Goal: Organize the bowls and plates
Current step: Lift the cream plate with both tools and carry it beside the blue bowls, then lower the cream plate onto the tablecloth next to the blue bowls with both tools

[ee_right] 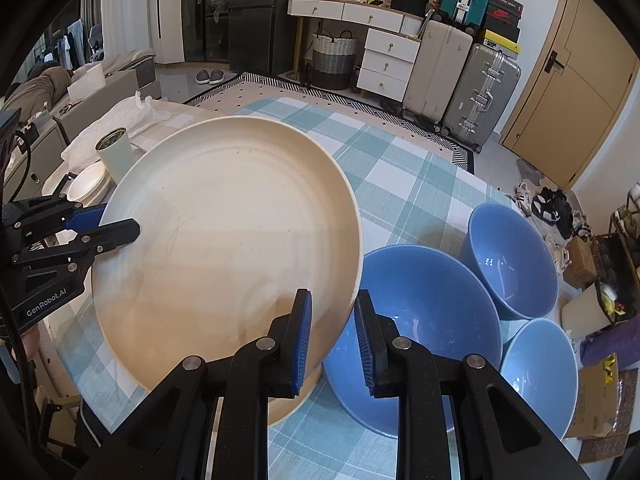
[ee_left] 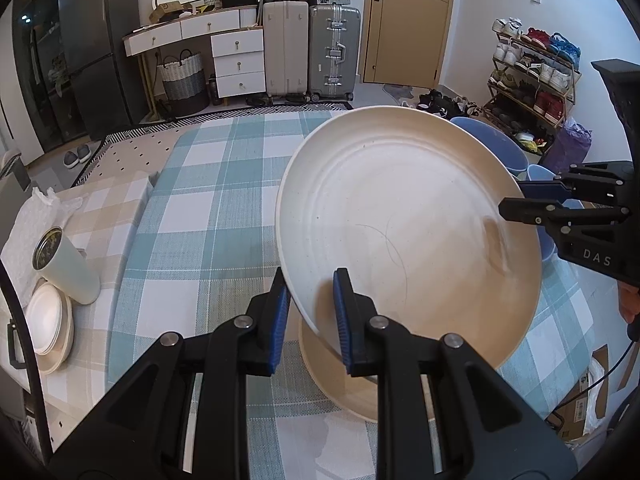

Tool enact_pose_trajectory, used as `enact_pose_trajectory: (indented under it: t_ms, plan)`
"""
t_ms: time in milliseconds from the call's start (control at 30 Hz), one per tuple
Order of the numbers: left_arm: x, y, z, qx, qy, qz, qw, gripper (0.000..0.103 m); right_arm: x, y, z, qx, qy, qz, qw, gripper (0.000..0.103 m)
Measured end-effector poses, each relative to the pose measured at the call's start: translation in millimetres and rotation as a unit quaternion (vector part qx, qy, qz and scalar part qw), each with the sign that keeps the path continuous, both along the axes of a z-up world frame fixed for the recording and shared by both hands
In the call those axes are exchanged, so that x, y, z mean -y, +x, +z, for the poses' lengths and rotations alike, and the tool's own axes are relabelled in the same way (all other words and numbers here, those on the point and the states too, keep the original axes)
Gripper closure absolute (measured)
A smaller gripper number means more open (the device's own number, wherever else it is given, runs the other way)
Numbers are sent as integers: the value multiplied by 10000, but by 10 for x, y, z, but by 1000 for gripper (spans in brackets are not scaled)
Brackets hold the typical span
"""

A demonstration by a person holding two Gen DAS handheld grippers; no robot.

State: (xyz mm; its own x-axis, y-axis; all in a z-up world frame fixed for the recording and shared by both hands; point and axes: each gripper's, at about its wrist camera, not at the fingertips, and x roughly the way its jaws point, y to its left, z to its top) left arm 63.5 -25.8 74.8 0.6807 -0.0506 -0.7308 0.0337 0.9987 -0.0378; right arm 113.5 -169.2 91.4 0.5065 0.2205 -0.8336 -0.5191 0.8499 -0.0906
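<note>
So, quick rundown of where I'm at:

Plate position: the big cream plate (ee_left: 408, 236) is up off the tabletop (ee_left: 208, 208), tilted, hanging between my two claws.

Left claw: my left claw (ee_left: 312, 312) is pinching the plate's near rim, blue pads pressed on either side of the edge.

Right claw: my right claw (ee_right: 332, 332) is pinched on the opposite rim the same way, so each hand has one side of it.

Key relation: a second cream plate (ee_left: 340, 376) sits flat on the tabletop right under the lifted one, just below my left claw. I'd guess the held plate goes straight down onto it, so the lower edge on the left side meets it first and the right side has further to drop.

Plate looks: round, matte cream, raised rim, faint rings in the middle, a few thin hairline marks on the face. Looks light but wide, so it could swing if one pinch slips.

Neighbours: three blue bowls (ee_right: 424, 328) sit just to the right of the plate, close enough that I'd watch the right rim near them.

Other stack: small white plates (ee_left: 48, 320) sit well off to the left beside a white cup (ee_left: 66, 268).
</note>
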Motion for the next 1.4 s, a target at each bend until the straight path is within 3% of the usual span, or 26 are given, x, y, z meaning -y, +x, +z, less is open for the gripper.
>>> enact_pose_trajectory:
  t_ms: [1400]
  plan:
    - [-73, -169, -565, -334, 60, -11, 9994, 85, -102, -248, -446, -334, -139, 61, 9993, 81]
